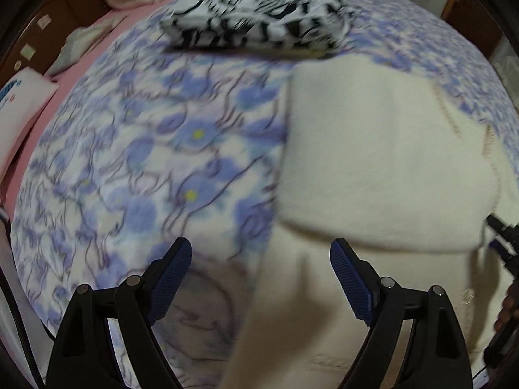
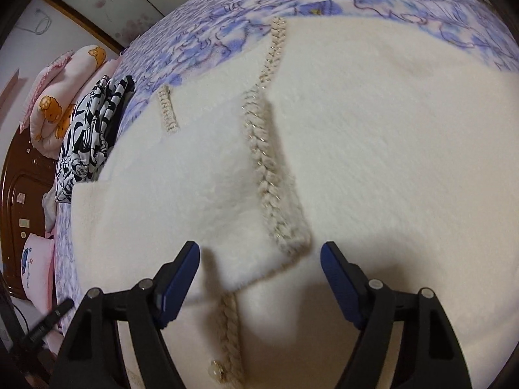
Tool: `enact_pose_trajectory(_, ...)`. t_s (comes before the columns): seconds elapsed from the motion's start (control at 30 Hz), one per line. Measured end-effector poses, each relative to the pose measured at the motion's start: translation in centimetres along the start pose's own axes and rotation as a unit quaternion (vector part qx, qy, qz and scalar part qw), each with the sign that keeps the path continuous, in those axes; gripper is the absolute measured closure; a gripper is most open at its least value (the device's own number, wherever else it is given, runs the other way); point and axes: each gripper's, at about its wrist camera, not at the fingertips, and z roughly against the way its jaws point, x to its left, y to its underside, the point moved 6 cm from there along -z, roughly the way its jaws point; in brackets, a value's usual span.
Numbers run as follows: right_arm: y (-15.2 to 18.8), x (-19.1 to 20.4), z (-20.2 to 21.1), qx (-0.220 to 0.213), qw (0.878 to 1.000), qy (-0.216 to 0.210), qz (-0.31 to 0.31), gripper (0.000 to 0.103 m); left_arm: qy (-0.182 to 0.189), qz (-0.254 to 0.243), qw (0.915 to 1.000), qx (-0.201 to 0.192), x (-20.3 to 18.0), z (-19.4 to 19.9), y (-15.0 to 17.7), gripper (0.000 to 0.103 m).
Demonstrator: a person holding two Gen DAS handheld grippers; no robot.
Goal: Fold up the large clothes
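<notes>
Both hand-held grippers, left (image 1: 261,264) and right (image 2: 259,267), hover spread wide over my cream coat (image 2: 373,149), so a shallow pinch could slip off that fluffy flap.

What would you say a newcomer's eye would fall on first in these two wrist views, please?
First, the fluffy cream jacket spread over the blue floral blanket, its braided trim running down the middle of the right wrist view, with one panel folded over. Next, the black-and-white patterned garment, already folded, lying beyond it towards the pink pillows by the headboard. Both the left gripper and the right gripper hang open above the jacket, holding nothing.
</notes>
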Motion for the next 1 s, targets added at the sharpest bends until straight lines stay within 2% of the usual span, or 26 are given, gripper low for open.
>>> enact_pose_trajectory(0.07,-0.5,0.2,-0.4,-0.009,1.000,0.006,0.000,0.030,-0.003,0.000,1.0000,0.006,0.4,-1.3,0.4,0.017)
enact_pose_trajectory(0.17,-1.0,0.3,-0.5,-0.019,1.000,0.014,-0.005,0.040,-0.002,-0.008,0.9999,0.014,0.7,-3.6,1.0,0.017)
enact_pose_trajectory(0.2,-1.1,0.3,-0.5,-0.021,1.000,0.017,-0.007,0.047,-0.001,-0.009,0.9999,0.013,0.5,-3.9,1.0,0.017)
enact_pose_trajectory(0.23,-1.3,0.1,-0.3,-0.025,0.999,0.025,-0.008,0.061,0.002,-0.009,0.9999,0.007,0.5,-4.3,0.9,0.017)
enact_pose_trajectory(0.27,-1.4,-0.3,-0.1,-0.029,0.999,0.038,-0.010,0.070,0.004,-0.009,1.0000,0.001,0.4,-4.5,0.7,0.017)
enact_pose_trajectory(0.3,-1.4,-0.7,0.1,-0.030,0.999,0.040,-0.016,0.086,0.007,-0.007,0.9999,-0.006,0.4,-4.7,0.4,0.017)
enact_pose_trajectory(0.43,-1.4,-1.7,0.9,-0.034,0.997,-0.012,-0.062,0.088,0.009,-0.012,0.9992,-0.036,0.5,-5.2,-1.5,0.017)
enact_pose_trajectory(0.63,-1.6,-1.0,3.5,-0.070,0.996,0.030,-0.041,0.089,0.007,-0.046,0.9982,-0.038,0.1,-6.0,-3.5,0.032)
enact_pose_trajectory(0.73,-2.1,-1.8,5.3,-0.090,0.993,0.075,-0.034,0.089,0.007,-0.067,0.9970,-0.038,-0.9,-5.7,-3.8,0.040)
enact_pose_trajectory(0.83,-1.8,-2.8,6.3,-0.086,0.992,0.083,-0.045,0.089,0.019,-0.070,0.9967,-0.034,-2.4,-5.4,-3.1,0.059)
enact_pose_trajectory(0.9,-1.6,-2.8,6.5,-0.091,0.991,0.096,-0.028,0.089,0.032,-0.057,0.9974,-0.031,-2.7,-5.5,-3.2,0.078)
enact_pose_trajectory(0.97,-1.5,-2.7,6.3,-0.096,0.988,0.122,-0.007,0.089,0.035,-0.034,0.9983,-0.032,-2.6,-5.7,-3.4,0.085)
enact_pose_trajectory(1.0,-1.6,-2.8,6.1,-0.098,0.987,0.126,-0.010,0.089,0.033,-0.021,0.9987,-0.032,-2.3,-5.8,-3.5,0.085)
